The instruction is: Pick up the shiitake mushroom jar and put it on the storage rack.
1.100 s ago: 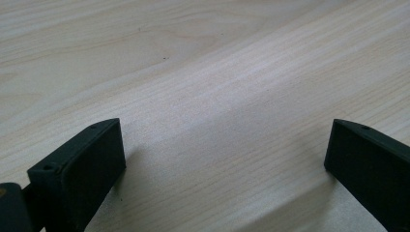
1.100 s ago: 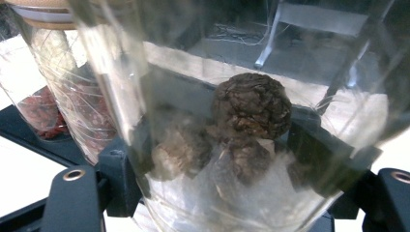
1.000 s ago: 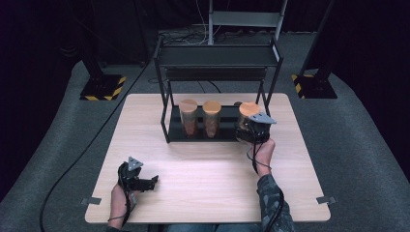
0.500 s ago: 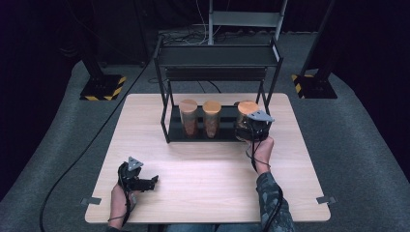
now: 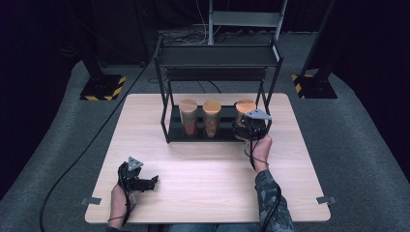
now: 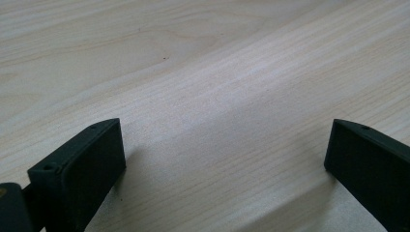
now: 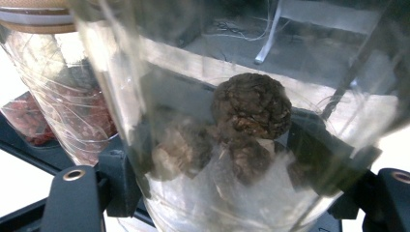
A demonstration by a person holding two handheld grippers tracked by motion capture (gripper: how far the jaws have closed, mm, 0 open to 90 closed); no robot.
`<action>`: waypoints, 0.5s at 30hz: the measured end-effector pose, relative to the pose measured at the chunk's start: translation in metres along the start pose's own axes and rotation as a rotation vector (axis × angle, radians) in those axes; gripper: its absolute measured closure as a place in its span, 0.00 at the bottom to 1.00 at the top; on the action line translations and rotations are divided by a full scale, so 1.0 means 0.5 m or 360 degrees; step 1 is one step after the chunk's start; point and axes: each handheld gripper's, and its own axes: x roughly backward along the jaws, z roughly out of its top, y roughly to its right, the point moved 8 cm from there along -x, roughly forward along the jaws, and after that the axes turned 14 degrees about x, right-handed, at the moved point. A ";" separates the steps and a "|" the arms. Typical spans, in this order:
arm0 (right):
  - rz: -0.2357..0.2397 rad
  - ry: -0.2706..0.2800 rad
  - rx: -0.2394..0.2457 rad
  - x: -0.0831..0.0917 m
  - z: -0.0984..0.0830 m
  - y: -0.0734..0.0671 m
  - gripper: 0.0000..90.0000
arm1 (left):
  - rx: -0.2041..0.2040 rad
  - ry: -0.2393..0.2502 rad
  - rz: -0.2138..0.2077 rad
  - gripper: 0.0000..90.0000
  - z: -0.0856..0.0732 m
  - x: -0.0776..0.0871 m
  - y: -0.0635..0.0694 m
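Three clear jars with tan lids stand in a row on the lower shelf of a black rack (image 5: 217,55). My right gripper (image 5: 247,128) is at the rightmost jar (image 5: 244,107), with a hand behind it. In the right gripper view the jaws are shut on this jar (image 7: 241,145), one pad on each side of the glass. Dark brown lumps lie inside it. The middle jar (image 7: 63,96) beside it holds reddish pieces. My left gripper (image 5: 153,181) lies on the table near the front left. Its jaws (image 6: 225,159) stand open over bare wood.
The wooden table (image 5: 208,164) has free room in front of the rack. The rack's upper shelf hangs over the jars, and its right post (image 5: 268,99) stands close to the held jar. Cables run over the dark floor behind and to the left.
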 end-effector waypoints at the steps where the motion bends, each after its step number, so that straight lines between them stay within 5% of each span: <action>1: 0.0001 -0.0003 -0.0001 -0.001 0.000 0.000 0.27 | 0.0000 0.0000 0.0000 0.00 0.000 0.000 0.000; 15: 0.0005 -0.0016 -0.0007 -0.013 0.006 0.002 0.27 | 0.0000 0.0000 0.0000 0.00 0.000 0.000 0.000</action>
